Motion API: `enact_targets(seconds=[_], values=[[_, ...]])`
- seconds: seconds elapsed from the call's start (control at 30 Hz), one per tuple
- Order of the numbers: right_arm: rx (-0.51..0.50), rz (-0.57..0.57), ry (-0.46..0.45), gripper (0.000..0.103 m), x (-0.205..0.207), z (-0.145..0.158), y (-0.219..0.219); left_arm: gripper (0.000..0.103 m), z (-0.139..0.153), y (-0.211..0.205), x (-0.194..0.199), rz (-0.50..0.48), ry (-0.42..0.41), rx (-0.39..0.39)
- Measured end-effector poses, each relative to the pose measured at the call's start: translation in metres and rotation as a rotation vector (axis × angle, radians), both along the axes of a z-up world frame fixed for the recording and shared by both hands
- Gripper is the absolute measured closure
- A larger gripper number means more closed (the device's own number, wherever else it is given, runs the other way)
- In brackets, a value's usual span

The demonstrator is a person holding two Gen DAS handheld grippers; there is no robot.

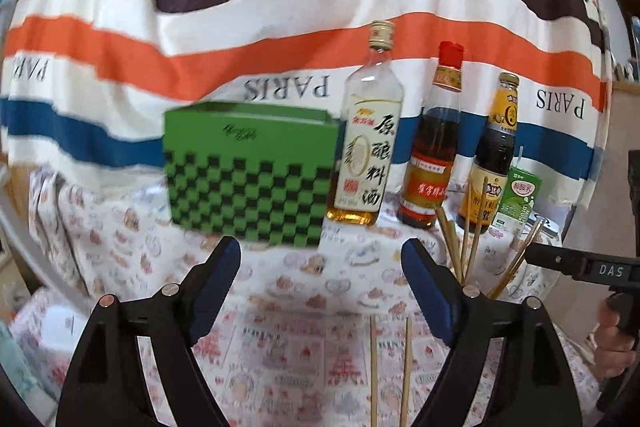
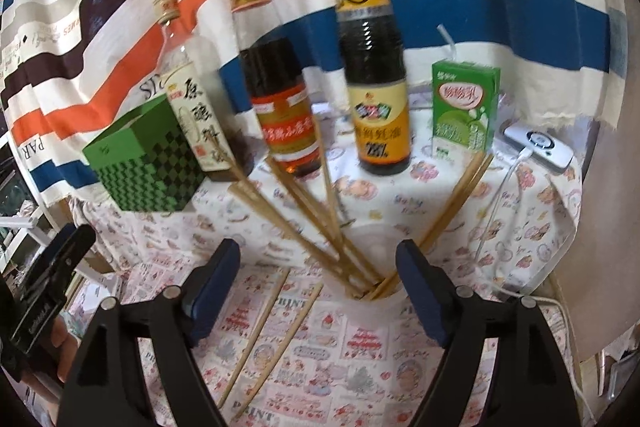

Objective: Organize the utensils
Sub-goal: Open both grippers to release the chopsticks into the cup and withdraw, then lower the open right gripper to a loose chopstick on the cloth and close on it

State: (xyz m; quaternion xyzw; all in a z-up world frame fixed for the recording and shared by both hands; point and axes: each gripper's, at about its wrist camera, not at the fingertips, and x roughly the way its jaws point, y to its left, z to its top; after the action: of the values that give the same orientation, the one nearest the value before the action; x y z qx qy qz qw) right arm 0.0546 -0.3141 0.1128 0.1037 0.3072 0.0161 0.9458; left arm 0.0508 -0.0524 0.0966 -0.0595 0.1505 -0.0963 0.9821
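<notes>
The left gripper (image 1: 320, 263) stands wide with nothing between its pads; two loose chopsticks (image 1: 390, 371) lie on the printed tablecloth (image 1: 312, 307) just below and right of its gap. The right gripper (image 2: 318, 263) is also spread wide, empty, its right finger just beside a translucent cup (image 2: 372, 239) holding a fan of chopsticks (image 2: 316, 223). Farther ahead stand a green checkered box (image 2: 144, 163), a cooking wine bottle (image 2: 192, 107), two dark sauce bottles and a green drink carton (image 2: 464, 107).
</notes>
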Motion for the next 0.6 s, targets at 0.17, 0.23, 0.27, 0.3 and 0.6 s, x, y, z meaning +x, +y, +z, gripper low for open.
enact_targets(seconds=[0.17, 0.23, 0.27, 0.3, 0.6], values=[[0.019, 0.016, 0.09, 0.024, -0.015, -0.023, 0.006, 0.016, -0.024, -0.001, -0.002, -0.032, 0.044, 0.091], [0.015, 0.019, 0.121, 0.024, -0.019, -0.036, 0.011, 0.014, -0.038, -0.001, 0.001, -0.042, 0.065, 0.093], [0.014, 0.02, 0.134, 0.024, -0.021, -0.044, 0.016, 0.014, -0.044, 0.0, 0.004, -0.045, 0.083, 0.088], [0.009, 0.017, 0.153, 0.024, -0.021, -0.053, 0.02, 0.014, -0.05, 0.0, 0.006, -0.048, 0.106, 0.083], [-0.064, 0.038, 0.331, 0.024, 0.005, -0.127, 0.065, 0.011, -0.097, 0.011, 0.038, -0.016, 0.288, 0.063]])
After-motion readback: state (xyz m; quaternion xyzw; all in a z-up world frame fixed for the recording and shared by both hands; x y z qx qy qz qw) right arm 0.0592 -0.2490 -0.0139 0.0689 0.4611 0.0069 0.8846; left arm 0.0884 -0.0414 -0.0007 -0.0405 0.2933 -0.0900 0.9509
